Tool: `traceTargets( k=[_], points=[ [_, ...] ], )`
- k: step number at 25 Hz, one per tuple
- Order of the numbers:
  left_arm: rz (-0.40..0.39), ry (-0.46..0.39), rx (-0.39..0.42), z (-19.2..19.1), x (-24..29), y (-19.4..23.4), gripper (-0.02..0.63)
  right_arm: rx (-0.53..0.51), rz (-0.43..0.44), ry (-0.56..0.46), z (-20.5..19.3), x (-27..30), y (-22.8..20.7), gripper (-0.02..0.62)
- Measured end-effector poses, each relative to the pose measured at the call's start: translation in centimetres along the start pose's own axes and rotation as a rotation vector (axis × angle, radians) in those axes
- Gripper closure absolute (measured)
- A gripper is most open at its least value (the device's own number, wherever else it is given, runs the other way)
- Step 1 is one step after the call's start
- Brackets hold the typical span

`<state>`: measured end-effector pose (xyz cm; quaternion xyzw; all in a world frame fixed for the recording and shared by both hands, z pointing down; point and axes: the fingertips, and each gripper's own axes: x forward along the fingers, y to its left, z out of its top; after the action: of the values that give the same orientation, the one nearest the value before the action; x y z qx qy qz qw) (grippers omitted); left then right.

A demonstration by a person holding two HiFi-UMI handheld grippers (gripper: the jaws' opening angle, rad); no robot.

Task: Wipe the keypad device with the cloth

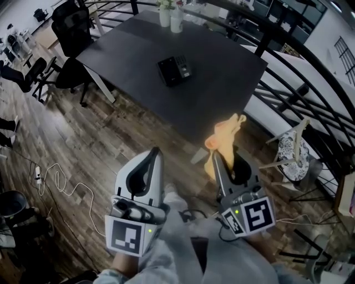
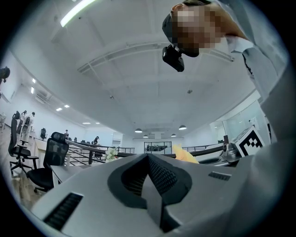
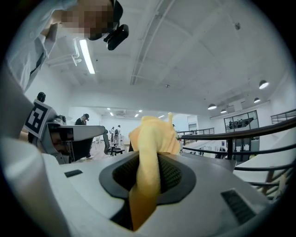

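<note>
The black keypad device (image 1: pixel 175 70) lies on the dark table (image 1: pixel 222 83), well ahead of both grippers. My right gripper (image 1: pixel 216 157) is shut on a yellow cloth (image 1: pixel 223 137), which sticks up past the fingertips; in the right gripper view the cloth (image 3: pixel 150 152) is pinched between the closed jaws. My left gripper (image 1: pixel 156 151) is shut with nothing in it, held low beside the right one; in the left gripper view (image 2: pixel 149 159) its jaws meet. Both point up, away from the table.
Two white vases with flowers (image 1: pixel 171 15) stand at the table's far edge. Black office chairs (image 1: pixel 69 33) sit left of the table. A black railing (image 1: pixel 294 72) runs along the right. A white cable (image 1: pixel 61 183) lies on the wooden floor.
</note>
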<state>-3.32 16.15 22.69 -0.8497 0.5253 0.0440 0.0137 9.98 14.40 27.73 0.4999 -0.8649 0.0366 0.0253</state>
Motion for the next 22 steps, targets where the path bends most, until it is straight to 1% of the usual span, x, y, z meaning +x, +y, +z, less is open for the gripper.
traceTargets(
  k=[9, 16, 22],
  points=[
    [-0.013, 0.017, 0.0, -0.7, 4.1, 6.1, 0.593, 0.0, -0.015, 0.002, 0.5, 7.1, -0.3, 0.494],
    [-0.041, 0.011, -0.012, -1.3, 6.5, 8.8, 0.592, 0.003, -0.043, 0.009, 0.5, 10.8, -0.8, 0.494],
    [-0.053, -0.001, -0.015, -1.4, 7.5, 11.3, 0.592, -0.012, -0.058, 0.009, 0.7, 13.4, -0.6, 0.494]
  ],
)
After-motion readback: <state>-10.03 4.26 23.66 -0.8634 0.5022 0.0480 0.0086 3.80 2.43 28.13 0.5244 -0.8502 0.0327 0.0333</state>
